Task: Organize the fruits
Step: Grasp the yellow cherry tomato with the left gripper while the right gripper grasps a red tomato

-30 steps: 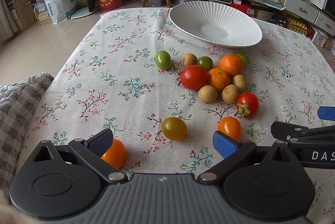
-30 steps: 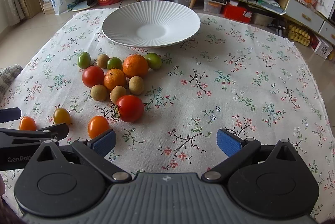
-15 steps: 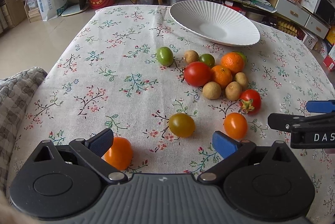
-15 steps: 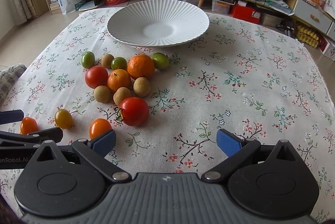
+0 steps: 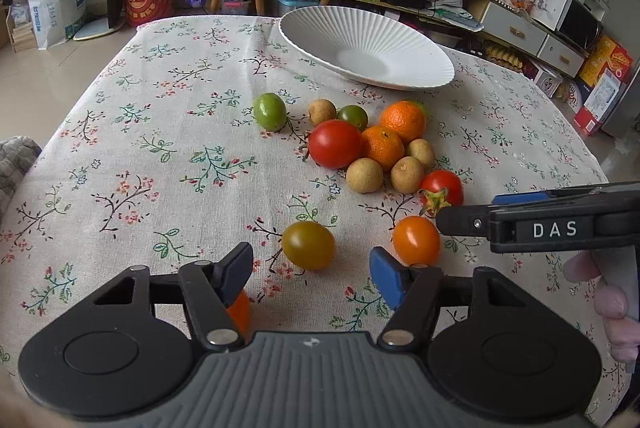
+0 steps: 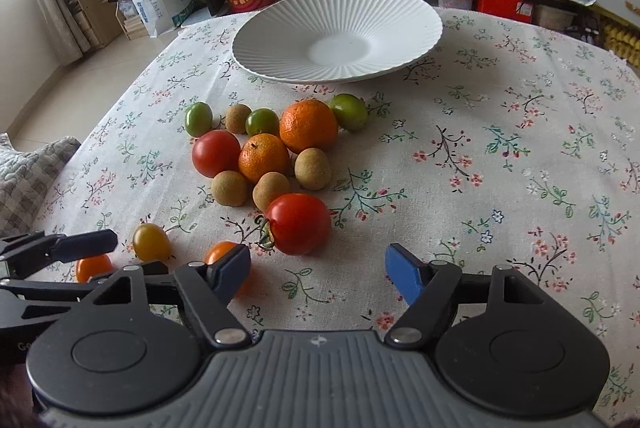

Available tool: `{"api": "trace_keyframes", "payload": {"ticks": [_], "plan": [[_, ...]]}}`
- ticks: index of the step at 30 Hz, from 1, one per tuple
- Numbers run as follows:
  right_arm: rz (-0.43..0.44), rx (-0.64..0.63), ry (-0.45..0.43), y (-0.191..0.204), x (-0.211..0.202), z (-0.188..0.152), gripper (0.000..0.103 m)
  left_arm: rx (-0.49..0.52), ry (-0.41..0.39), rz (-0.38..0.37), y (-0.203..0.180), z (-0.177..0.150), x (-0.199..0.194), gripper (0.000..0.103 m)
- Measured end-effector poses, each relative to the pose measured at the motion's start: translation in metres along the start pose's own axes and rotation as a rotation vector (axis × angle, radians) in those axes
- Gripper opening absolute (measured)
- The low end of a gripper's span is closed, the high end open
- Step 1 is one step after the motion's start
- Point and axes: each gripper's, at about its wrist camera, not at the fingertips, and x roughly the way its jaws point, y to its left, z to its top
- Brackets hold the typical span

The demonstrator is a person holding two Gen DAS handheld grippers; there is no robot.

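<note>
Fruit [image 6: 276, 156] lies bunched at the desk's [image 6: 500, 148] centre, just at 6 o'clock of the empty white plate [image 6: 338, 36], likely its destination. Both jaws have just been closing to half-open with nothing between them: left hand-held gripper [image 5: 310, 274] near the yellow-green tomato [image 5: 308, 245], right hand-held gripper [image 6: 318, 274] below the red tomato [image 6: 298, 223]. Bare cloth toward 3 o'clock leaves room, edges well off.

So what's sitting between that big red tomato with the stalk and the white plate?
In the right wrist view, longans and oranges lie between tomato and plate.
</note>
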Motion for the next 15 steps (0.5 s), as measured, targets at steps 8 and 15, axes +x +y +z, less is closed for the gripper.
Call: {"api": "trace_keyframes", "payload": {"ticks": [8,15], "plan": [[0.043,0.022,-0.005,-0.0014,0.0051,0.0012,0.054,0.005,-0.013,-0.039,0.0016,-0.0031,0.0074,0.037],[0.048,0.014,-0.031,-0.0008,0.0097,0.0032,0.051,0.011,-0.022,-0.035,0.0026,-0.0029,0.0092,0.026]]}}
